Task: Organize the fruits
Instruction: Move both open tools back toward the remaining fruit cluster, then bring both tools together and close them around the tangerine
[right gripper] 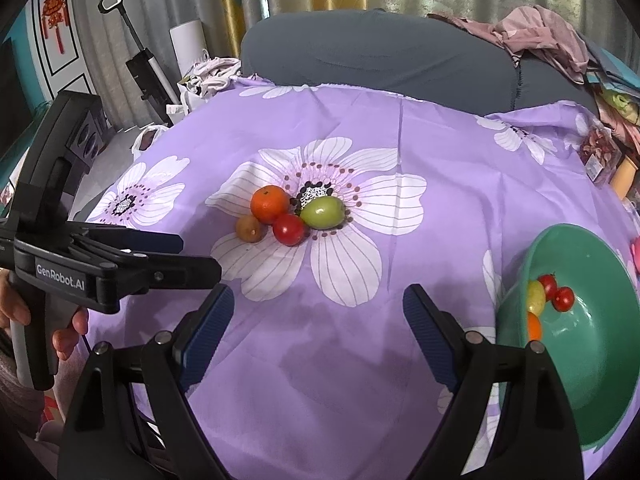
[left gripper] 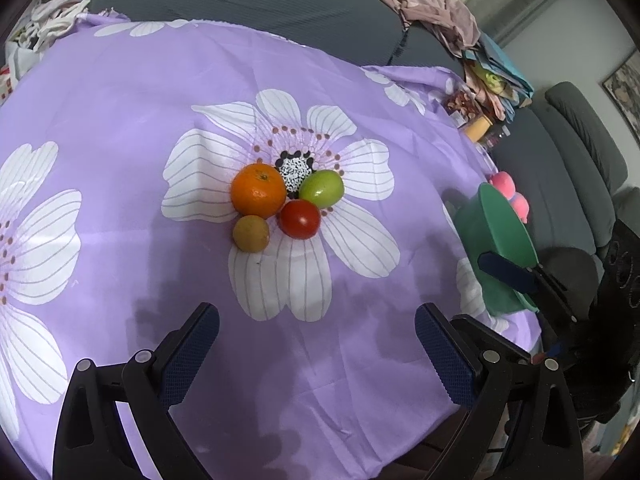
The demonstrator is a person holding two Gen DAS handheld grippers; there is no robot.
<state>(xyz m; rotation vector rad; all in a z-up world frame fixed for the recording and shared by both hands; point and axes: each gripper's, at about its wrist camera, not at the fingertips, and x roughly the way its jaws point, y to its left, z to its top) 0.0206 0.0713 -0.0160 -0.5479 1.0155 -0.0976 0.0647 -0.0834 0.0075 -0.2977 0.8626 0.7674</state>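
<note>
fruits, four of them, orange [left gripper: 258, 190], green [left gripper: 321, 188], tomato [left gripper: 300, 219] and a small tan one [left gripper: 251, 234], cluster touching on the purple surface [left gripper: 120, 100], green bowl [right gripper: 592, 360] at right holding more, both fingers spread wide, empty.

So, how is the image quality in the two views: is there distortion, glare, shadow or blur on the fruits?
Left wrist view: strong fisheye bending, dark corners; the orange and red tomato are sharp, with small glare spots; soft gripper shadows darken the purple cloth. Right wrist view: same bending; the green fruit shows a highlight; the green bowl at the edge looks stretched.
</note>
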